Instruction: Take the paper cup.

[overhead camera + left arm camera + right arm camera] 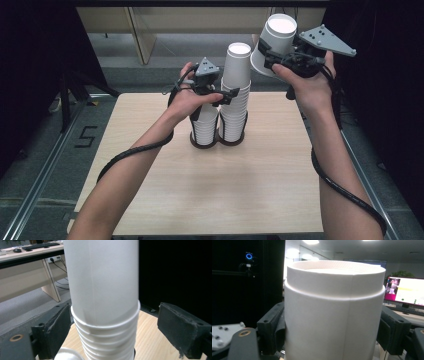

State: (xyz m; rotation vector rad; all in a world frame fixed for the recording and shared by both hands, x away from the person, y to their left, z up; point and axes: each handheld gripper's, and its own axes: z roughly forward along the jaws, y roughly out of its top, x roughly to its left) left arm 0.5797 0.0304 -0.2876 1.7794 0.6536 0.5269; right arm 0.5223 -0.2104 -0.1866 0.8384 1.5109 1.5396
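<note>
High view: two stacks of white paper cups stand side by side, upside down, on the pale wood-grain table [260, 175]; tall stack [235, 95] right, short stack [205, 125] left. Left gripper [220, 95] sits at the tall stack. Right gripper [272, 55] holds a single cup [275, 42] aloft, well clear of the table.

Left gripper view: ribbed rolled rims of the tall stack [105, 315]; foam-faced jaws spread, not touching.

Right gripper view: smooth, seamed cup [332, 315] pinched between jaws.

Left gripper [226, 96]: held beside the tall cup stack [235, 95], jaws spread around it, right jaw apart.
Right gripper [266, 54]: raised above the tabletop [210, 190], jaws clamped on an upturned cup [274, 42].
</note>
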